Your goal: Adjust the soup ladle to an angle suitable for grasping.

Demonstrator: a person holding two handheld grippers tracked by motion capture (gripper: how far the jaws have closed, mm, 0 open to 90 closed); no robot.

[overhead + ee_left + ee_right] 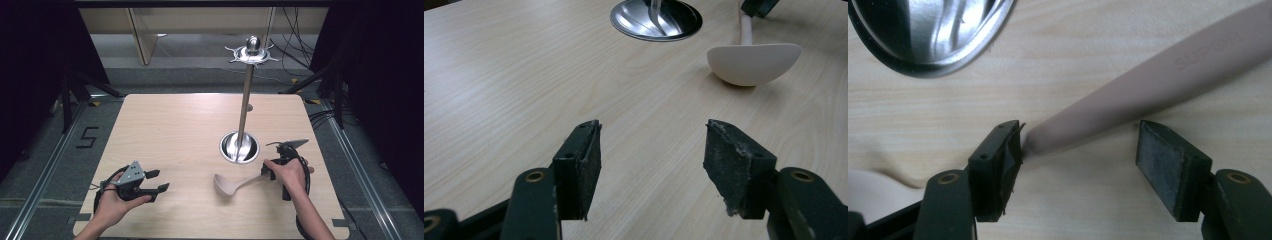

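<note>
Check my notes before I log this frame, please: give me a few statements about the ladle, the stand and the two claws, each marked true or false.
1. The ladle lies on the table. True.
2. The right claw is clamped shut on the ladle handle. False: its jaws stand apart and open, with the handle between them, not pressed from both sides.
3. The left claw holds the ladle's bowl. False: its jaws are open with nothing between them, and the bowl lies farther off.
4. The metal stand rises upright from a round steel base. True.
5. A ladle hangs from the hooks at the stand's top. False: no utensil hangs there.
</note>
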